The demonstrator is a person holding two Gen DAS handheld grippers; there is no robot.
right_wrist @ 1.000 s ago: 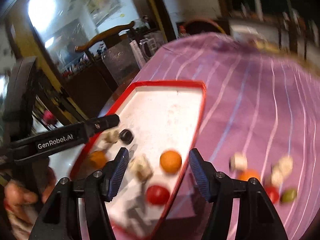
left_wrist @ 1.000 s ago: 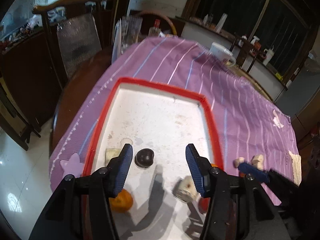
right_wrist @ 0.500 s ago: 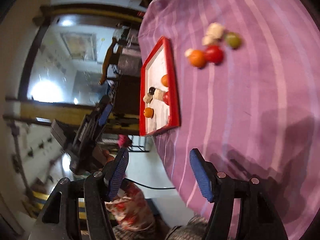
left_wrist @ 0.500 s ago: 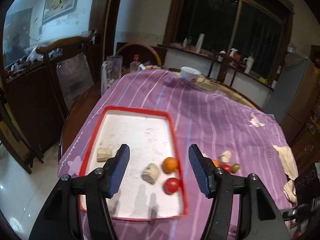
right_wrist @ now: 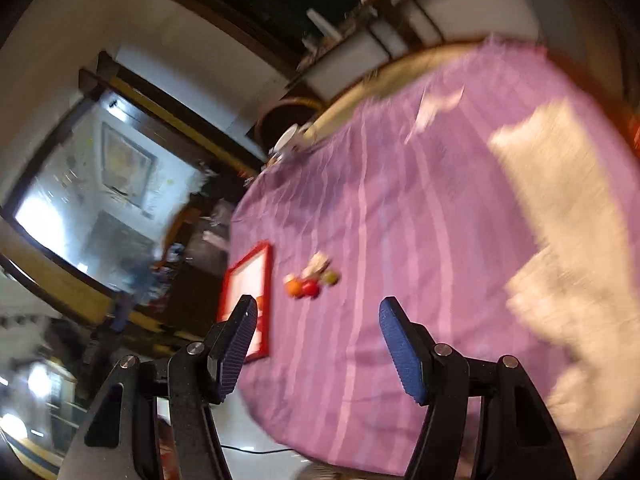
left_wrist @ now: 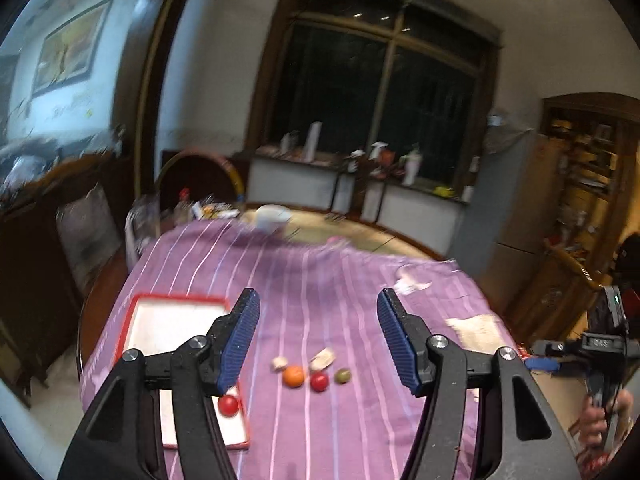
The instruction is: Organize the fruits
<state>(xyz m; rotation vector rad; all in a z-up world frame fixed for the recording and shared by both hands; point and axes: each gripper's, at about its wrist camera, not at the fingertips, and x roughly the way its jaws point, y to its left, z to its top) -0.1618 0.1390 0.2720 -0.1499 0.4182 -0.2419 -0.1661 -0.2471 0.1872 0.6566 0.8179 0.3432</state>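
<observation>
My left hand-held gripper hangs high above the surface with its jaws spread wide and nothing between them, and my right hand-held gripper is just as released and empty, tipped over sideways and well back from everything. The fruits I have yet to sort sit in a tight cluster on the purple striped cloth: an orange, a red tomato touching it, a green fruit just beside that, and two pale pieces behind them. The red tray lies to their left, with one red fruit showing at its near corner; my left finger hides much of the rest of it. The risk, as I judge it, is that crowding: round fruits touching each other will roll if a finger nudges a neighbour, and the cloth runs down to the near edge. The right view is badly smeared, so aiming from it now would be guesswork. A white bowl and bottles stand far back, well apart from the work, as does a cream cloth off to the right; nothing lies between the cluster and the tray but its raised rim.
</observation>
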